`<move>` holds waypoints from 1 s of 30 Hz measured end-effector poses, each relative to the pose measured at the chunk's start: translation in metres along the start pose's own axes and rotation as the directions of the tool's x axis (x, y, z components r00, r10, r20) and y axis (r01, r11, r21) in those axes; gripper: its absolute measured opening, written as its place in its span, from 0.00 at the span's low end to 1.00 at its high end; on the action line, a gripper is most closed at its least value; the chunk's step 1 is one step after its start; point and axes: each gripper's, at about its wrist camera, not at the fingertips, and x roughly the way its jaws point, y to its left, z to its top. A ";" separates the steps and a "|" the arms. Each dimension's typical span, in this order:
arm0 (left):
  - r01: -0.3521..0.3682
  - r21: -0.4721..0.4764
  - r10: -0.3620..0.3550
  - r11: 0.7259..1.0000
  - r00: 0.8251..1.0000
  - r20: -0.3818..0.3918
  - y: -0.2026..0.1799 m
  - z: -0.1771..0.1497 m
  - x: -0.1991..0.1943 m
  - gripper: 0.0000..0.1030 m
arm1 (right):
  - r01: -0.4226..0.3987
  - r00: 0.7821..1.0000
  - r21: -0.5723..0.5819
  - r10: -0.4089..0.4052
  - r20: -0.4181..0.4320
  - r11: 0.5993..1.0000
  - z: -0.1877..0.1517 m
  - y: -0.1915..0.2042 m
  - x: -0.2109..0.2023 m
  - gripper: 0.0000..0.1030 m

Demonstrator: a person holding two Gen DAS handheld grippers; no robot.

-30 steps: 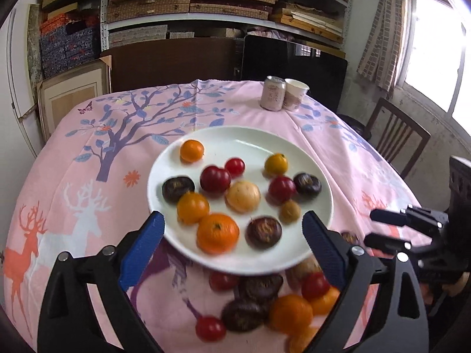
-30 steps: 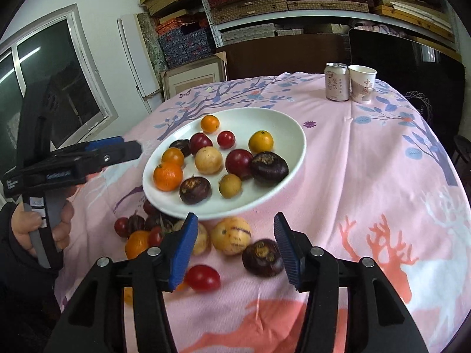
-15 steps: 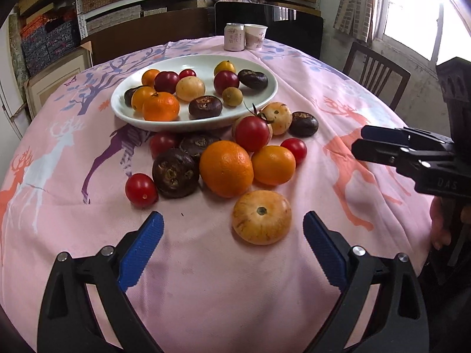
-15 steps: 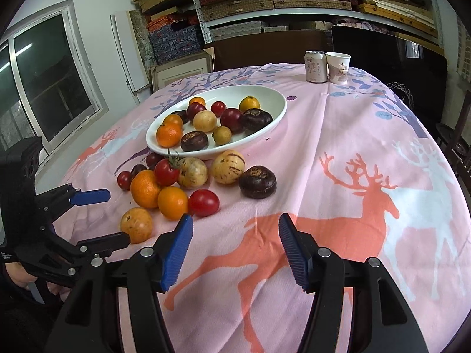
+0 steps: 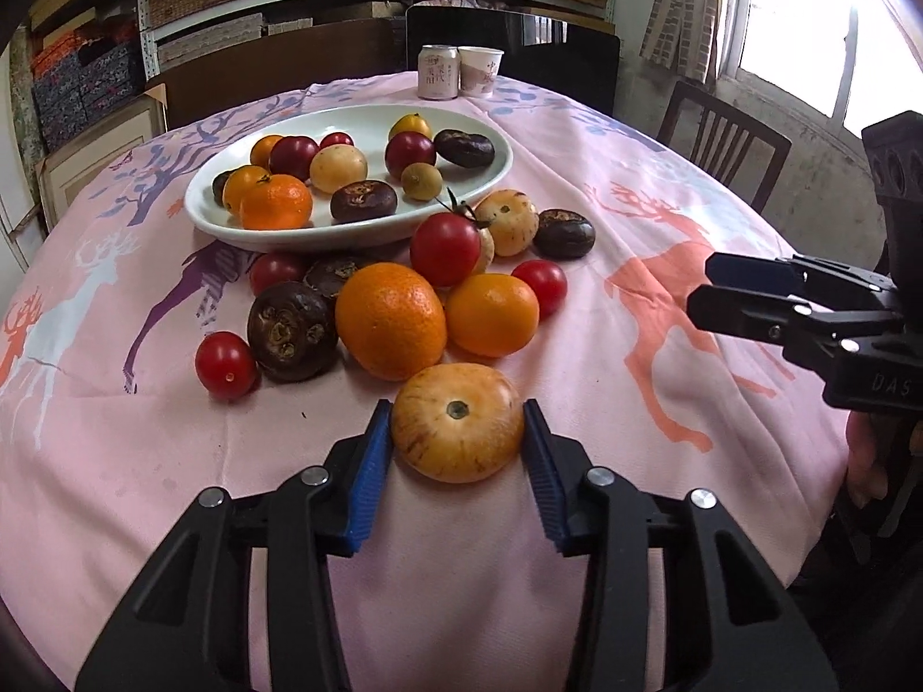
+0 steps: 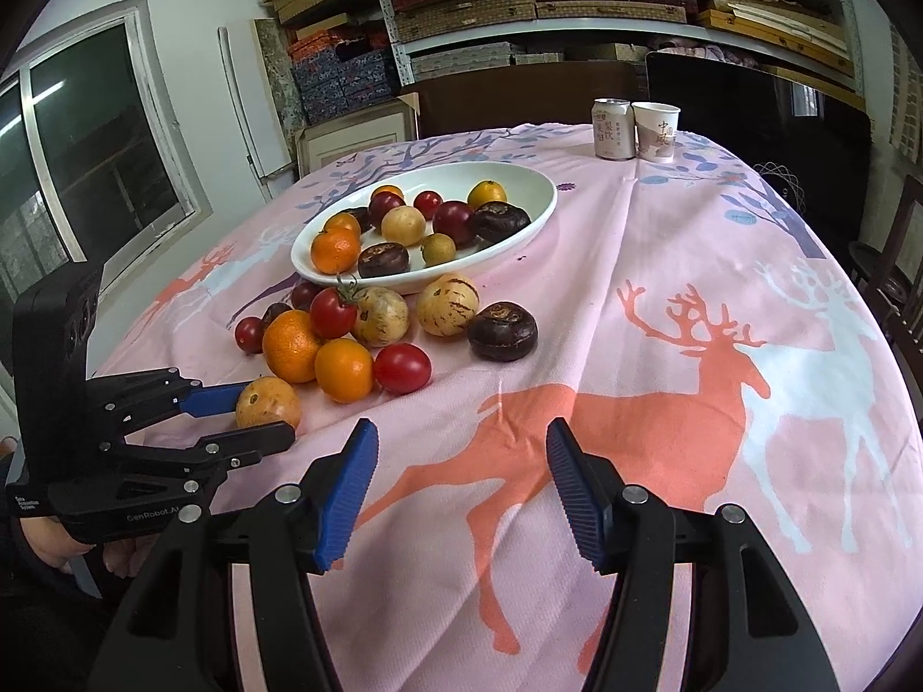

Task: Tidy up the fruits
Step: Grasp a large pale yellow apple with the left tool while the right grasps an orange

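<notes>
My left tongs (image 5: 457, 439) have both pads against a yellow striped fruit (image 5: 458, 437) near the table's front edge, still resting on the cloth. My right tongs (image 6: 461, 487) hang open over bare cloth, holding nothing. About a dozen fruits already sit in the white plate (image 5: 507, 164) toward the table's middle. Roughly as many still lie loose on the tablecloth (image 5: 663, 317) just in front of it, so I judge the job about half done.
</notes>
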 end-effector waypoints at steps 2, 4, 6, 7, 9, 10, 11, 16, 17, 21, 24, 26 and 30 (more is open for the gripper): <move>-0.001 -0.019 0.001 1.000 1.000 0.019 0.006 -0.001 -0.007 0.42 | -0.011 1.000 -0.014 0.011 -0.002 1.000 0.001 0.005 0.001 0.59; -0.007 -0.037 0.009 0.999 0.999 0.035 0.012 -0.002 -0.015 0.42 | -0.026 1.000 -0.037 0.026 -0.008 0.999 0.003 0.015 0.004 0.59; -0.013 -0.056 0.016 0.998 0.999 0.046 0.019 -0.003 -0.021 0.42 | -0.042 0.999 -0.072 0.041 -0.019 0.997 0.006 0.028 0.009 0.59; -0.017 -0.068 0.021 0.998 0.998 0.051 0.023 -0.003 -0.024 0.42 | -0.055 0.998 -0.091 0.053 -0.023 0.994 0.007 0.036 0.012 0.59; -0.022 -0.087 0.027 0.996 0.998 0.058 0.031 -0.004 -0.029 0.42 | -0.086 0.996 -0.127 0.082 -0.033 0.988 0.012 0.051 0.019 0.59; -0.023 -0.093 0.029 0.995 0.998 0.058 0.034 -0.005 -0.030 0.42 | -0.098 0.995 -0.144 0.094 -0.035 0.985 0.014 0.058 0.023 0.59; -0.025 -0.098 0.030 0.995 0.998 0.056 0.037 -0.006 -0.031 0.42 | -0.101 0.995 -0.154 0.096 -0.036 0.983 0.017 0.062 0.027 0.59; -0.017 -0.114 0.022 0.993 0.999 0.042 0.047 -0.012 -0.031 0.42 | -0.107 0.993 -0.154 0.098 -0.059 0.982 0.032 0.073 0.050 0.48; -0.015 -0.116 0.020 0.993 0.999 0.040 0.048 -0.013 -0.031 0.42 | -0.104 0.994 -0.164 0.095 -0.063 0.981 0.034 0.075 0.052 0.47; -0.004 -0.125 0.009 0.992 0.999 0.038 0.053 -0.014 -0.030 0.42 | -0.063 0.995 -0.265 0.039 -0.094 0.962 0.043 0.086 0.062 0.47; 0.004 -0.123 0.001 0.992 0.999 0.040 0.053 -0.015 -0.030 0.42 | -0.071 0.985 -0.348 0.011 -0.170 0.935 0.043 0.089 0.075 0.48; 0.008 -0.124 -0.004 0.992 0.999 0.039 0.053 -0.015 -0.029 0.42 | -0.082 0.986 -0.407 0.014 -0.168 0.910 0.041 0.091 0.077 0.48; 0.016 -0.129 -0.012 0.991 0.999 0.035 0.054 -0.014 -0.027 0.42 | -0.114 0.984 -0.449 0.039 -0.173 0.886 0.040 0.092 0.083 0.48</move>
